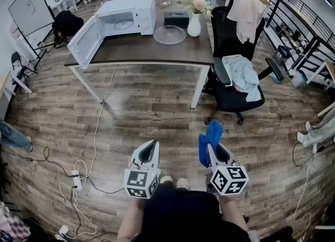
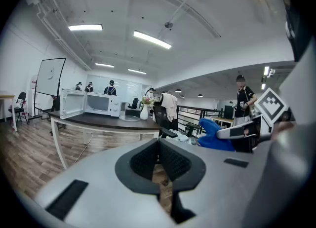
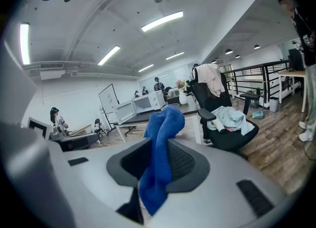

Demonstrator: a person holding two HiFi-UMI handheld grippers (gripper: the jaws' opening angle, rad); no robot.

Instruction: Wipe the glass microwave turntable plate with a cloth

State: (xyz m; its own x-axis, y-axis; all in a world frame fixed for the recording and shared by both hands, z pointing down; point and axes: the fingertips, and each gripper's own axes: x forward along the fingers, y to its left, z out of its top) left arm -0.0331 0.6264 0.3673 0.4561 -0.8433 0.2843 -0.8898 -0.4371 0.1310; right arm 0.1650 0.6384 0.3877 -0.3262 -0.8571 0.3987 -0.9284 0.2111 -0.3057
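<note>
left gripper (image 1: 152,145): we see a pale grey shell, black ribbed pads (image 2: 174,161)
right gripper (image 1: 212,151): the same
marker cubes (image 1: 141,182): white, black squares
clothing: dark top (image 1: 180,212), pale shoes (image 1: 181,183)

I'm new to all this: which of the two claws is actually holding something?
The right claw, clamped on the blue cloth; the left claw is shut with nothing between its jaws.

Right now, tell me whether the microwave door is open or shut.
Open: the door stands swung wide from the microwave, baring its cavity.
</note>
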